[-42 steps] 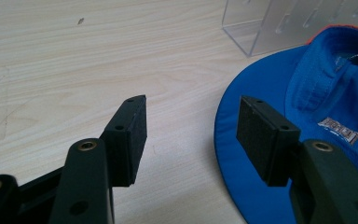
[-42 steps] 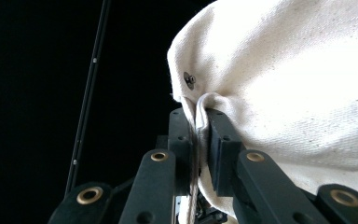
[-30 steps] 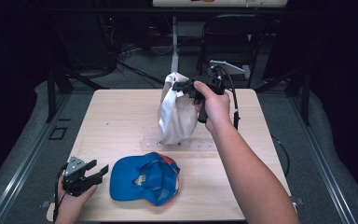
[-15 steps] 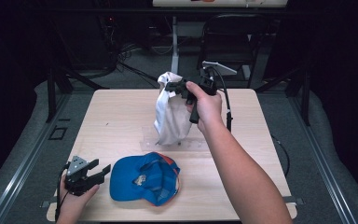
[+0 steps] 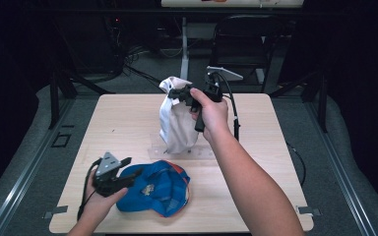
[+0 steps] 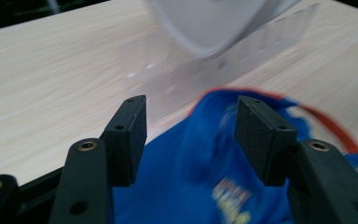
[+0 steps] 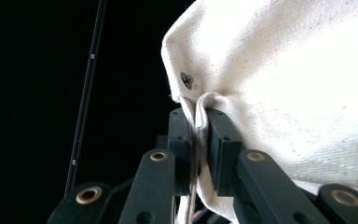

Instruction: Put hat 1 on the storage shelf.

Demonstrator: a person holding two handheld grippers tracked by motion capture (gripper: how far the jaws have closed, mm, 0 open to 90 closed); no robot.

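Note:
A white cloth bag hangs above the middle of the wooden table, its bottom close over a clear plastic strip. My right gripper is shut on the bag's top edge; in the right gripper view the cream fabric is pinched between the jaws. A blue cap with an orange-edged brim lies near the front edge. My left gripper is open at the cap's left side, and in the left gripper view its jaws stand apart over the blue fabric.
The clear plastic strip lies flat between bag and cap. A dark chair and a table leg stand behind the table. Bare wood spreads along the left and right sides of the table.
My left gripper has moved right, up to the cap's edge. The right gripper has shifted slightly left with the hanging bag.

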